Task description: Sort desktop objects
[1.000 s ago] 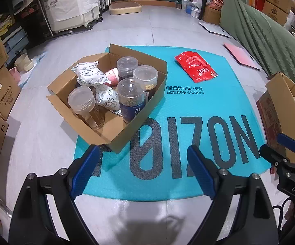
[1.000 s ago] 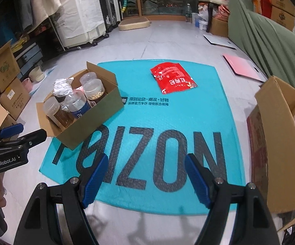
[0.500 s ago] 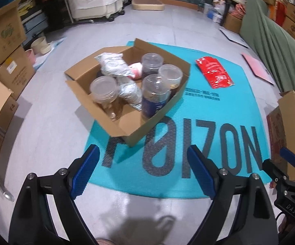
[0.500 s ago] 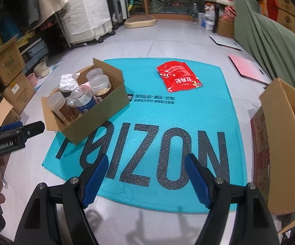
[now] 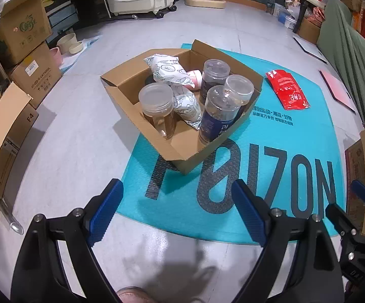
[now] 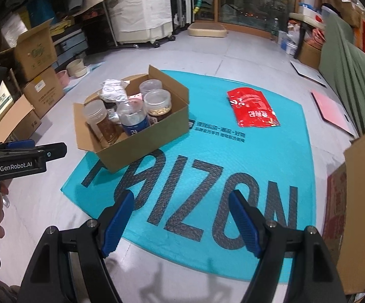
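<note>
An open cardboard box [image 5: 182,156] packed with clear jars [image 5: 157,108], a blue-labelled bottle [image 5: 218,116] and white packets [image 5: 167,68] sits on the near left corner of a teal mat [image 5: 296,136] on the floor. The left claw [image 5: 177,214] hangs open and empty just short of the box. The right claw [image 6: 180,223], also open and empty, hovers over the mat's near edge. A red pouch [image 6: 252,108] lies on the mat beyond the box, well apart from both claws.
</note>
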Demonstrator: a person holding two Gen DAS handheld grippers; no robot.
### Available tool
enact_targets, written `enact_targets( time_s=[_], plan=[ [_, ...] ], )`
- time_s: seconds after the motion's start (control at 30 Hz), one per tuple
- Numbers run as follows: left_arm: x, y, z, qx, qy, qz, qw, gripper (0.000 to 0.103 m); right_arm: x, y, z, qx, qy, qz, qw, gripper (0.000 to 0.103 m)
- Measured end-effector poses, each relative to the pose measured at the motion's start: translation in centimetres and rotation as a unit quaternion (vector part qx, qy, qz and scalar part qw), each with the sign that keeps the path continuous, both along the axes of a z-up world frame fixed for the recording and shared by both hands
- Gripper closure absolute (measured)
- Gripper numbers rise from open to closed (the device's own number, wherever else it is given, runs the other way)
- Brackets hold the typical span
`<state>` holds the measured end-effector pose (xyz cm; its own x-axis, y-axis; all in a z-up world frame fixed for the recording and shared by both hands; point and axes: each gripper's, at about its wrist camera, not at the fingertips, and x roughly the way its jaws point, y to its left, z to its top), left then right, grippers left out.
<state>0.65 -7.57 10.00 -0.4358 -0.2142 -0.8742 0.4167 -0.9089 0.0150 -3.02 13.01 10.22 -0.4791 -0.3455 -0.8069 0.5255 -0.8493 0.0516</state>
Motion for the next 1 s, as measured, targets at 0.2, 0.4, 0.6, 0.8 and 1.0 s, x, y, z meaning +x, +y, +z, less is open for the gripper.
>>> enact_targets(
  time_s=[0.2,0.4,0.6,0.8,1.0],
  plan=[
    [0.1,-0.5,-0.2,-0.001,-0.007,0.013,0.9999,0.016,0.1,-1.4,-0.3,0.008,0.005,0.026,1.000,0.025],
    [0.2,-0.6,-0.2,-0.003,-0.009,0.015,0.9998,0.016,0.0,-1.9,-0.2,0.007,0.009,0.035,0.999,0.025],
    [0.1,-0.5,0.1,-0.022,-0.007,0.013,0.9996,0.016,0.0,-1.9,-0.1,0.010,0.016,0.031,0.999,0.025],
    [0.2,0.0,0.6,-0.034,0.006,0.004,0.9994,0.016,0.0,-1.6,0.3,0.005,0.024,0.026,0.999,0.025],
    [0.2,-0.4,0.5,-0.028,0.004,0.014,0.9995,0.016,0.1,-1.6,0.5,0.005,0.030,0.031,0.999,0.025]
  ],
)
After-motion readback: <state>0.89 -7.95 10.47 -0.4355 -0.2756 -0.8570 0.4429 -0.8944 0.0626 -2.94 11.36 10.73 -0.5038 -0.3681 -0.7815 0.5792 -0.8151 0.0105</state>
